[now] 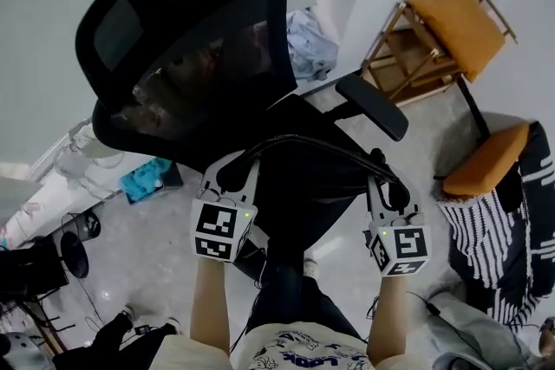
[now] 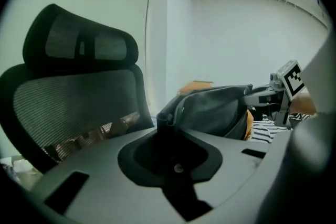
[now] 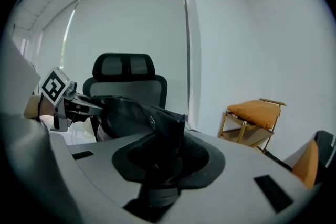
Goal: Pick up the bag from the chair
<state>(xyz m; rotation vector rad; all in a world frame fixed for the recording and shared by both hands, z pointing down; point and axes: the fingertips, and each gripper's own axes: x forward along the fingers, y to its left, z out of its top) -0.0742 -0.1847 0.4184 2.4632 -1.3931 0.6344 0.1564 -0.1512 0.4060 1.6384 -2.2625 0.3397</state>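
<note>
This looks like an informal office or workroom. A black mesh-backed office chair with headrest and armrests (image 1: pixel 186 56) stands on a pale glossy floor (image 1: pixel 147 247) between plain white walls (image 3: pixel 131 23). Around it are a wooden-framed stand topped with an orange cushion (image 1: pixel 434 43), a black-and-white striped cloth (image 1: pixel 486 243) and a teal box (image 1: pixel 147 179) among clutter by the wall.

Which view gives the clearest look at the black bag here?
The left gripper view: the bag stands out against the pale wall, one end clamped in the left gripper. The right gripper view shows only its other end, close up. In the head view it merges with the dark chair.
</note>
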